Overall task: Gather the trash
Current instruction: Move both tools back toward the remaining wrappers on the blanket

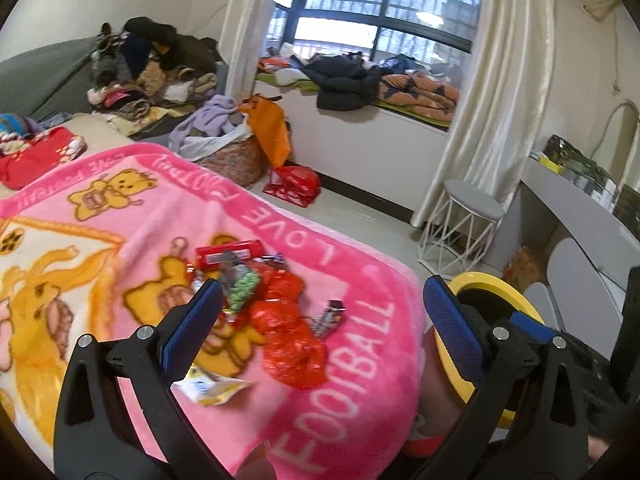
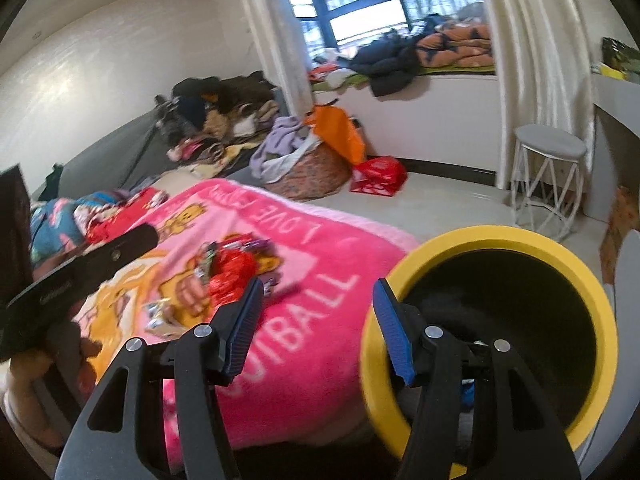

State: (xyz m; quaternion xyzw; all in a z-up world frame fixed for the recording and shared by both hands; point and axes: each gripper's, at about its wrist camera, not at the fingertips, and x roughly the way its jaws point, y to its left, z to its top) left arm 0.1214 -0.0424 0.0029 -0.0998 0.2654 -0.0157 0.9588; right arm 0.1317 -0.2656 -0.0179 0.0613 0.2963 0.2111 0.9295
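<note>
Now the spread left hand-held gripper (image 1: 320, 312) hovers nearest the wrappers (image 1: 280, 308), centre frame, bin (image 1: 492, 284) lower right.

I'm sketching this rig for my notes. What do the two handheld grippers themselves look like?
Both look alike. The left gripper and right gripper each have two black plastic fingers with cut-out slots and round silver screw heads at the joints. The inner faces carry blue ribbed pads. No cables or sleeves are visible.
</note>
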